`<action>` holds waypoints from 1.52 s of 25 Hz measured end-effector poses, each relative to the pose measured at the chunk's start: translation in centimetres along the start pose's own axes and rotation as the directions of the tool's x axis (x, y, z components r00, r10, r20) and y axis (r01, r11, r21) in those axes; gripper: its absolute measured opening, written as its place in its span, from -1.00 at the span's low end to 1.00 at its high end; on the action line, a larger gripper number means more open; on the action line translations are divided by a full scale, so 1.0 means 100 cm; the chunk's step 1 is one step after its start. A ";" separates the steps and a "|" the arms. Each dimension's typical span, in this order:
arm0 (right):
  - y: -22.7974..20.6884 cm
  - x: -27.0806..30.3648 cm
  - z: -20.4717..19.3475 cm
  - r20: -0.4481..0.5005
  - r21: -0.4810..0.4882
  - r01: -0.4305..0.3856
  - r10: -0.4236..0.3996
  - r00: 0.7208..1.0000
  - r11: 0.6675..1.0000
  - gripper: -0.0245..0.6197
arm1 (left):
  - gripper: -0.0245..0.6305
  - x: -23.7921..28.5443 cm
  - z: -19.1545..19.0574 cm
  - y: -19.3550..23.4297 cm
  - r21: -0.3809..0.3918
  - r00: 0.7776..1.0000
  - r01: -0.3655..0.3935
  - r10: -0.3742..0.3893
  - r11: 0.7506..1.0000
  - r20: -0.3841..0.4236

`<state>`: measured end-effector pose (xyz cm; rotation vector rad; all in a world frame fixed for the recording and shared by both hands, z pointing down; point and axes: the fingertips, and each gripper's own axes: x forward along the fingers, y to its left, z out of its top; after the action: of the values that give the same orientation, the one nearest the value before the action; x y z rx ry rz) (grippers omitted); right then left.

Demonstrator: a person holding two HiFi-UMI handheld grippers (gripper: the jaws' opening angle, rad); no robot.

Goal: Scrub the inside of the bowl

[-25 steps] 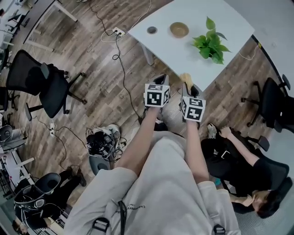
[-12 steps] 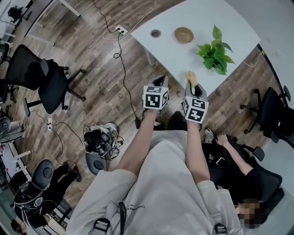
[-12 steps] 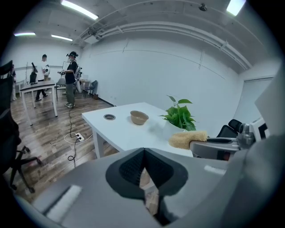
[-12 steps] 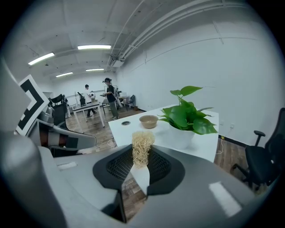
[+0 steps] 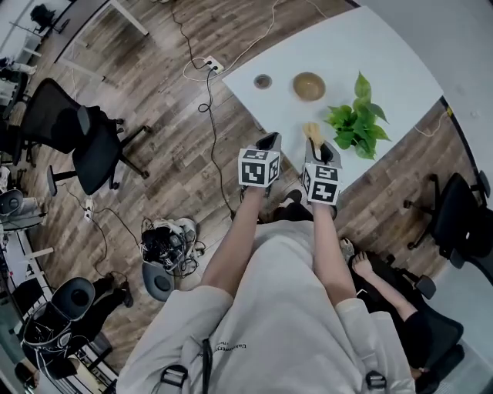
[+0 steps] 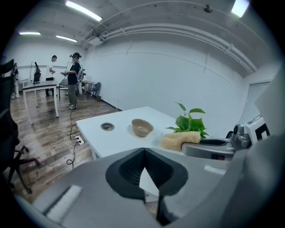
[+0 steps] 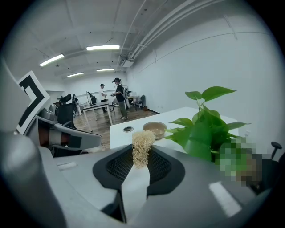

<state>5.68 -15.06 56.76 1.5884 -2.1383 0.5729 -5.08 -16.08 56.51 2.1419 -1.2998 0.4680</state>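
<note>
Sponge point(image 5: 310, 129) sits pinched in right tongs point(image 5: 315, 144), left tongs point(image 5: 269, 141) squeeze nothing; both must next reach the far bowl point(image 5: 309, 85).

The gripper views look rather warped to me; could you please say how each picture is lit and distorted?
Left gripper view: fisheye bending, black corners, bright ceiling lights, bowl sharp. Right gripper view: same bending, sponge and plant crisp. Head view: even light, edges curved.
</note>
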 end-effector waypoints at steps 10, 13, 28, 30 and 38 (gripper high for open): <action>-0.007 0.037 0.031 0.019 0.016 -0.120 0.120 0.993 0.993 -0.60 | -0.92 0.044 0.020 0.039 0.007 0.996 -0.076 0.076 0.997 -0.047; -0.018 0.044 0.028 0.010 0.029 -0.129 0.129 0.992 0.991 -0.59 | -0.92 0.061 0.027 0.041 0.019 0.995 -0.045 0.046 0.999 -0.085; -0.038 0.067 0.036 -0.034 0.000 -0.116 0.116 0.993 0.993 -0.59 | -0.78 0.162 0.068 0.044 -0.157 0.993 -0.016 -0.003 0.988 -0.120; -0.038 0.070 0.035 -0.042 -0.003 -0.112 0.112 0.993 0.994 -0.59 | -0.75 0.171 0.066 0.044 -0.161 0.991 -0.012 -0.010 0.987 -0.137; -0.040 0.078 0.038 -0.069 -0.014 -0.111 0.110 0.992 0.994 -0.59 | -0.72 0.196 0.064 0.045 -0.179 0.982 -0.008 -0.026 0.984 -0.186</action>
<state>7.19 -24.38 58.29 1.4276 -2.1846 0.6321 0.01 -35.10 64.07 1.9051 -1.1792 0.5158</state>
